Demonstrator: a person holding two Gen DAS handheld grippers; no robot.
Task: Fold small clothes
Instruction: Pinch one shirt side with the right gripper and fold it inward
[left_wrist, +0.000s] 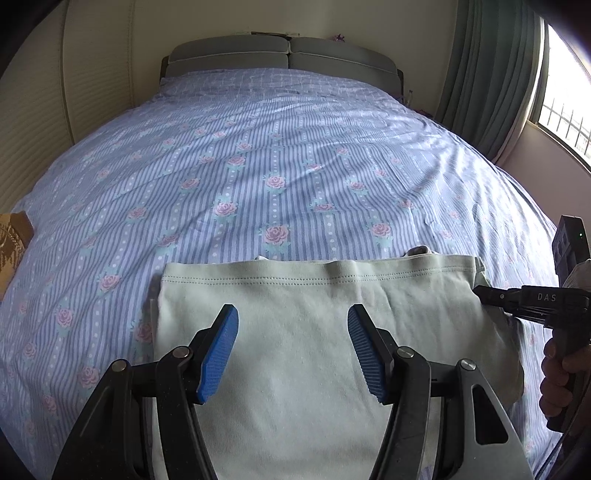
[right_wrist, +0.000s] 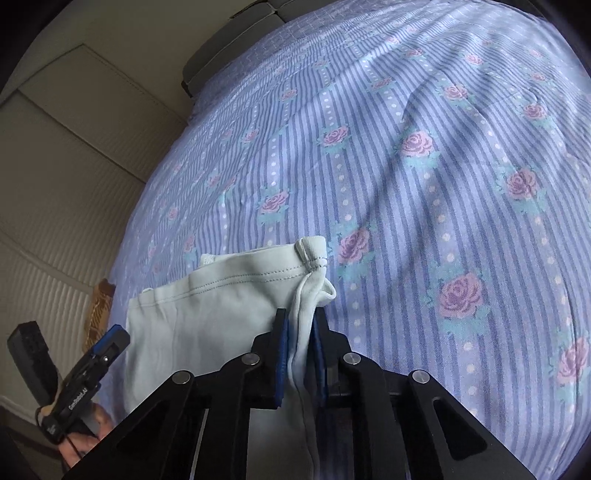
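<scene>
Right wrist view: we had the right gripper (right_wrist: 300, 345) pinching the side edge of the pale mint cotton garment (right_wrist: 207, 314), which lay on the striped floral bedsheet (right_wrist: 424, 166). Our left gripper (left_wrist: 293, 349) hovered spread above it. Mid-fold, we judged; next, carry the edge across.

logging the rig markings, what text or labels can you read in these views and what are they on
"DAS" in pale letters on the black body of the right gripper, seen from the left wrist view.
"GenRobot.AI" in white along the side of the left gripper, seen from the right wrist view.
No print shows on the pale green garment or floral bedsheet.
</scene>
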